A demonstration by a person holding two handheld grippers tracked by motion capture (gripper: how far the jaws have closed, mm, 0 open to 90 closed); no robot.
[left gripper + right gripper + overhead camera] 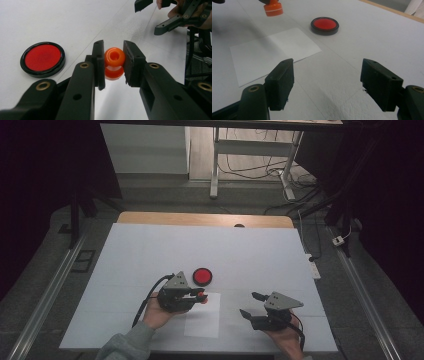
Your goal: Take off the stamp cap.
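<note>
orange stamp (114,62) is pinched between the jaws of the left gripper (199,296), held above the near edge of the white paper sheet (205,320). red ink pad (202,276) lies just beyond on the table (150,255). right gripper (251,305) stands apart, jaws spread wide, holding nothing.

Orange stamp (114,62), clamped btwn left tool (113,63) pads, above white paper (274,53)

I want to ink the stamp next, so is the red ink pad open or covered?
Open. The ink pad shows its bare red surface inside the black rim, with no lid on it.
</note>
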